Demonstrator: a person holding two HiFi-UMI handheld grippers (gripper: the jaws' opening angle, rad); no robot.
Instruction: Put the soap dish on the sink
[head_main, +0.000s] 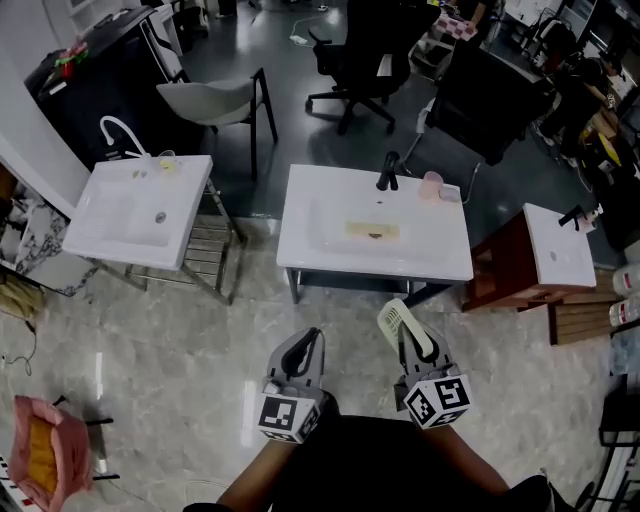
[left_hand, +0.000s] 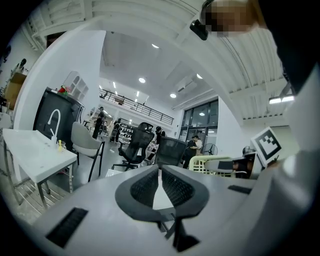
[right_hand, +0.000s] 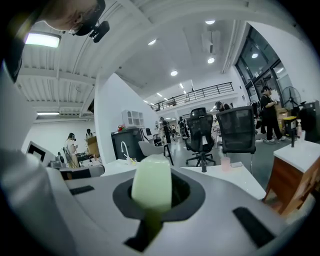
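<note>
Left gripper (left_hand: 160, 172): jaws together at the tips, nothing between them.
Right gripper (head_main: 412, 338): clamped on the soap dish, pads pressed against it.
Soap dish (right_hand: 151, 183): pale green and slotted, gripped in the right gripper and sticking out past its jaw tips; not on any sink.
Middle sink (head_main: 300, 230): white, straight ahead of both grippers and apart from them, above the tiled floor.
Black faucet (head_main: 388, 172): on the far rim of the middle sink, beyond the right gripper's tips.
Pink cup (head_main: 432, 185): just to the right of the black faucet, on the same far rim.
Left sink (head_main: 100, 225): white, ahead and well off to the left of the left gripper, with a curved white tap (head_main: 118, 130) at its far edge.
Right sink (head_main: 555, 250): small and white on a wooden cabinet (head_main: 505, 265), ahead and off to the right of the right gripper.
Grey chair (head_main: 215, 100): far ahead of the left gripper, past the gap between left and middle sinks.
Black office chair (head_main: 355, 60): far ahead, behind the middle sink.
Pink bag (head_main: 45, 450): on the floor, well to the left of the left gripper.
</note>
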